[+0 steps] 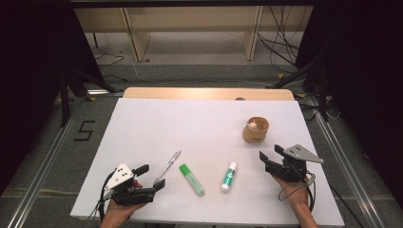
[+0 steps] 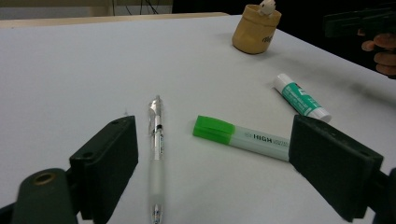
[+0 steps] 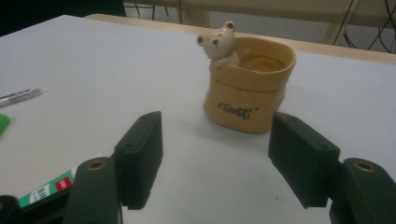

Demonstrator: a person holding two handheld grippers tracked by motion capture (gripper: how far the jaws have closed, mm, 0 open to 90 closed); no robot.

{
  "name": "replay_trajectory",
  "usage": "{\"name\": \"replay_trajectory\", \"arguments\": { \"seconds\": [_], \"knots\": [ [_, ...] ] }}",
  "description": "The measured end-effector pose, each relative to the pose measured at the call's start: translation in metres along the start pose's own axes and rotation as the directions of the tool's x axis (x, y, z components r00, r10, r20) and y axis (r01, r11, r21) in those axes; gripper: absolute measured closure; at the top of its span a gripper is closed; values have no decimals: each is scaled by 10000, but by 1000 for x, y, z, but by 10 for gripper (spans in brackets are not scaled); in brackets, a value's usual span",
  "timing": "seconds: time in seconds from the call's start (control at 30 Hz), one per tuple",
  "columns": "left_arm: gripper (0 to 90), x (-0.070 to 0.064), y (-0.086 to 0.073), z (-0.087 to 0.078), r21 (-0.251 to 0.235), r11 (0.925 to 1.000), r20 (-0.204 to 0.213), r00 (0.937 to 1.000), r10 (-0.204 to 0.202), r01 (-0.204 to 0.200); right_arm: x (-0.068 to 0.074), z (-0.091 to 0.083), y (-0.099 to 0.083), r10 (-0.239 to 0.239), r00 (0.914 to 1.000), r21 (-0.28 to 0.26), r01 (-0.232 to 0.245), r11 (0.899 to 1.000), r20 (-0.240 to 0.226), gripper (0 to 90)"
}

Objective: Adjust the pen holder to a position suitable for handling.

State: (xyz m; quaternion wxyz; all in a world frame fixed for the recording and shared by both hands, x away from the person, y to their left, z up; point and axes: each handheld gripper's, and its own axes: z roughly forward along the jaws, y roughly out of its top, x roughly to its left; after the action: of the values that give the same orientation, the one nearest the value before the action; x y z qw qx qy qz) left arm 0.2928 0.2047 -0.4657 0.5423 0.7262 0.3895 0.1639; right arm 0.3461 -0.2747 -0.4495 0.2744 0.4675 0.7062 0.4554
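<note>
High view: left gripper [image 1: 153, 175] and right gripper [image 1: 271, 152] both rest low on the white counter [image 1: 204, 118], jaws spread, holding nothing; pen [image 1: 168, 166], highlighter [image 1: 191, 179] and glue stick [image 1: 228, 176] lie between them.
Left gripper view: pen [image 2: 157, 154] between the spread jaws, highlighter [image 2: 243, 137] beside it.
Right gripper view: bear cup [image 3: 249, 84] upright just beyond the spread jaws.

1. White worktop [image 1: 190, 123], with a wooden edge at 12 o'clock.
2. Green-and-white glue stick [image 1: 228, 176] lying flat toward 5 o'clock on it.
3. Taped "5" [image 1: 83, 130] on the grey floor at 9 o'clock.
4. Loose black cables [image 1: 280, 42] on the floor toward 1 o'clock.
</note>
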Motion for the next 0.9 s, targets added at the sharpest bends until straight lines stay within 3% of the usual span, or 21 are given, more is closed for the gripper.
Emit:
{"name": "replay_trajectory", "arguments": {
  "seconds": [0.1, 0.23, 0.27, 0.43, 0.67, 0.9],
  "knots": [
    [155, 0, 0, 0, -2, 10000, -7, 10000, -10, 10, -6, 3, 1, 120, 9999, -7, -120, 9999, 58, 485],
    [155, 0, 0, 0, -30, 10000, -17, 10000, -35, 35, -10, 7, 2, 235, 9994, 76, -237, 9997, 260, 553],
    [155, 0, 0, 0, -57, 10000, -24, 10000, -35, 35, -13, 10, 2, 343, 9988, 122, -347, 9993, 354, 612],
    [155, 1, 0, 0, -54, 9999, -30, 9999, -96, 96, -23, 17, 3, 556, 9966, 299, -575, 9979, 607, 730],
    [155, 2, 0, 0, -65, 9998, -15, 9998, -185, 185, -41, 35, 7, 1027, 9866, 510, -1099, 9926, 1267, 889],
    [155, 3, 0, 1, -59, 9996, -2, 9996, -270, 270, -56, 59, 9, 1531, 9759, 632, -1645, 9843, 1556, 900]
  ]
}}
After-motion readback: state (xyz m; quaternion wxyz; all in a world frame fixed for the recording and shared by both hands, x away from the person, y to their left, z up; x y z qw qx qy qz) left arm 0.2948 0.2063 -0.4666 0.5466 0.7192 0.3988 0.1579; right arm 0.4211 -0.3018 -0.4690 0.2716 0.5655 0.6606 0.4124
